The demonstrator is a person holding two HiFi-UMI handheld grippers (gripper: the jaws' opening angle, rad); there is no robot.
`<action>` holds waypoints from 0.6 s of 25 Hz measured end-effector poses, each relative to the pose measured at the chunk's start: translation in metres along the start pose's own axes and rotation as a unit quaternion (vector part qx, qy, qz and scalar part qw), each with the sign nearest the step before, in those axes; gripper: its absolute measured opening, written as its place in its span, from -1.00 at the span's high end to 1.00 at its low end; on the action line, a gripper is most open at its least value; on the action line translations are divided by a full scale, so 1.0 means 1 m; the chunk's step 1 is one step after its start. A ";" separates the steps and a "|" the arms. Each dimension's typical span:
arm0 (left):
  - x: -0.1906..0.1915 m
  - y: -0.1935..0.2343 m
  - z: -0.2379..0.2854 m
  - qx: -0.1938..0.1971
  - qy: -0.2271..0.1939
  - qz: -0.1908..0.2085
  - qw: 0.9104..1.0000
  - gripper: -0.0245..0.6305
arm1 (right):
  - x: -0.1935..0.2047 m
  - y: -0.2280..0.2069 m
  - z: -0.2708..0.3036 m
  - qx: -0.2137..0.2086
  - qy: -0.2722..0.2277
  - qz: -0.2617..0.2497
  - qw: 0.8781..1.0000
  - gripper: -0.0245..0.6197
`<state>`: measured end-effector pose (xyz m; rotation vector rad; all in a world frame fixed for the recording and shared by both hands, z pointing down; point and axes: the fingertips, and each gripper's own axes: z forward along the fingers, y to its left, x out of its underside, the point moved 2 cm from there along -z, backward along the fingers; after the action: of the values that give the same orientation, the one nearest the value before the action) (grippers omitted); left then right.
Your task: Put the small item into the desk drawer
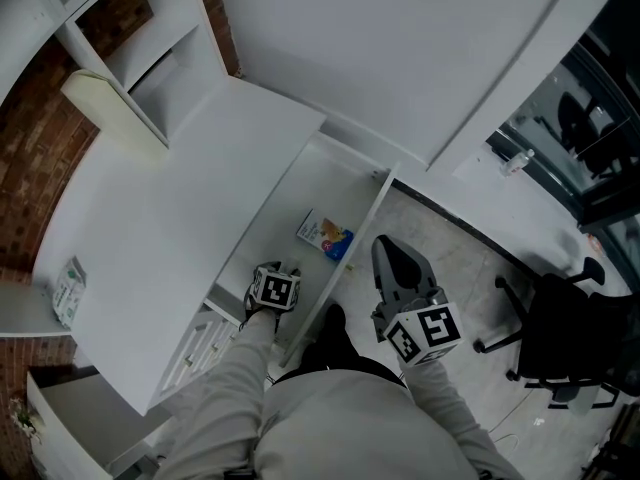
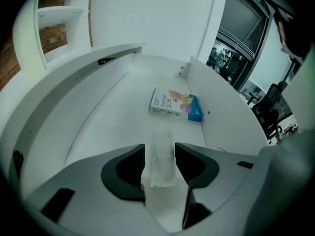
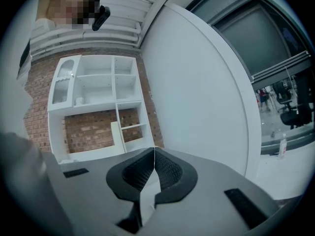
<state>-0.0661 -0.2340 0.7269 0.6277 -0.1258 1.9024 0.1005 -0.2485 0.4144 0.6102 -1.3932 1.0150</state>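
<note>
The white desk drawer (image 1: 362, 218) stands pulled out under the desk top. A blue and white packet (image 1: 326, 235) lies flat on the drawer floor (image 2: 108, 122); the left gripper view shows this packet (image 2: 175, 105) ahead of the jaws. My left gripper (image 1: 277, 274) hangs over the near end of the drawer. Between the jaws of my left gripper (image 2: 160, 150) sits a small translucent item (image 2: 162, 167), with thin gaps at both pads. My right gripper (image 1: 392, 256) is held outside the drawer, to its right, above the floor. In its own view the right gripper (image 3: 154, 156) is shut on nothing.
The white desk top (image 1: 150, 228) lies left of the drawer, with a small packet (image 1: 68, 288) near its left edge. A white shelf unit (image 1: 130, 48) stands at the back. A black office chair (image 1: 560, 328) is at the right. The person's legs fill the bottom.
</note>
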 end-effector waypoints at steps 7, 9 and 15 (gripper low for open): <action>-0.043 0.018 -0.044 -0.045 -0.095 0.011 0.994 0.39 | -0.001 0.009 0.003 -0.009 -0.004 0.003 1.000 0.84; -0.058 0.021 -0.057 -0.053 -0.121 0.012 0.991 0.41 | -0.001 0.011 0.002 -0.009 -0.006 0.006 1.000 0.84; -0.106 0.020 -0.110 -0.069 -0.199 0.030 0.977 0.52 | -0.006 0.018 0.000 -0.011 -0.016 0.002 1.000 0.84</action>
<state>-0.0938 -0.2901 0.5860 0.9116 -0.5342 1.7847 0.0860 -0.2412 0.4046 0.6093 -1.4321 0.9969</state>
